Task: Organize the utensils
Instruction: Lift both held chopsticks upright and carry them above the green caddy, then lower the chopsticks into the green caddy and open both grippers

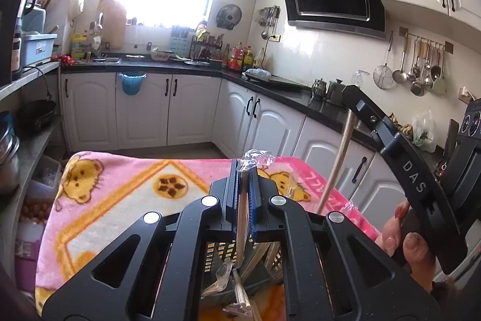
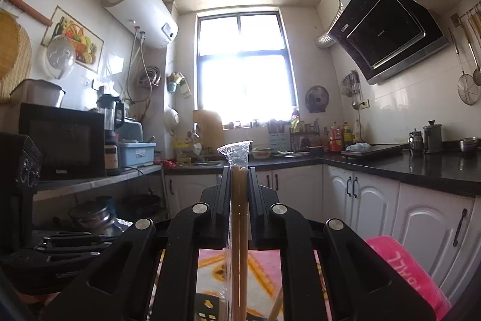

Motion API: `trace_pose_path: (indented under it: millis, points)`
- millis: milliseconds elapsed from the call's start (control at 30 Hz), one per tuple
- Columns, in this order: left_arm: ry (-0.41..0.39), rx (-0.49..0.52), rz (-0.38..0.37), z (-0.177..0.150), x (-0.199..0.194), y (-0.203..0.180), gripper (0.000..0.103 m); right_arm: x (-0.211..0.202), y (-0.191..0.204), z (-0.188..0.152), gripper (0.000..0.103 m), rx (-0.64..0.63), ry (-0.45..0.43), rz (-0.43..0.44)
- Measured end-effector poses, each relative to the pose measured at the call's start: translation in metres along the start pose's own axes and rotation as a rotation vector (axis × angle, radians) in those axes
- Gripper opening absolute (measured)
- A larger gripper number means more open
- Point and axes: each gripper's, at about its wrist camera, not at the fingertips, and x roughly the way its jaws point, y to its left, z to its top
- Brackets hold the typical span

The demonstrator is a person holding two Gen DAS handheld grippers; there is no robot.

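My left gripper point(image 1: 243, 170) is shut on a plastic-wrapped utensil point(image 1: 242, 209) that stands upright; its lower end reaches into a dark slotted basket point(image 1: 215, 257) below the gripper. The basket holds wrapped chopsticks and a wrapped fork point(image 1: 224, 276). My right gripper point(image 2: 240, 169) is shut on a plastic-wrapped pair of chopsticks point(image 2: 239, 218), held upright above the pink blanket point(image 2: 264, 279). In the left wrist view the right gripper's black body point(image 1: 412, 170) is at the right, with its chopsticks point(image 1: 338, 164) pointing down toward the basket.
The basket rests on a table covered by a pink bear-print blanket point(image 1: 120, 200). White cabinets point(image 1: 144, 107) with a black countertop point(image 1: 285, 92) run behind and to the right. Shelves point(image 2: 90, 179) with a microwave point(image 2: 63, 140) stand at the left.
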Motion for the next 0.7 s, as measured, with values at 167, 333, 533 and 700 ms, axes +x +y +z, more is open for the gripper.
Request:
trace_pose_path:
  millis: [167, 333, 533, 700]
  points:
    - [0.004, 0.007, 0.004, -0.007, 0.003, -0.004, 0.003, 0.004, -0.002, -0.013, 0.011, -0.005, 0.01, -0.02]
    - [0.016, 0.01, 0.005, -0.014, 0.007, -0.007, 0.003, 0.005, -0.003, -0.021, 0.011, -0.007, 0.009, -0.026]
    - [0.035, 0.019, 0.006, -0.023, 0.012, -0.012, 0.003, 0.007, -0.006, -0.034, 0.011, -0.001, 0.019, -0.016]
    - [0.053, 0.021, 0.008, -0.031, 0.017, -0.012, 0.003, 0.009, -0.007, -0.051, 0.011, 0.007, 0.043, -0.018]
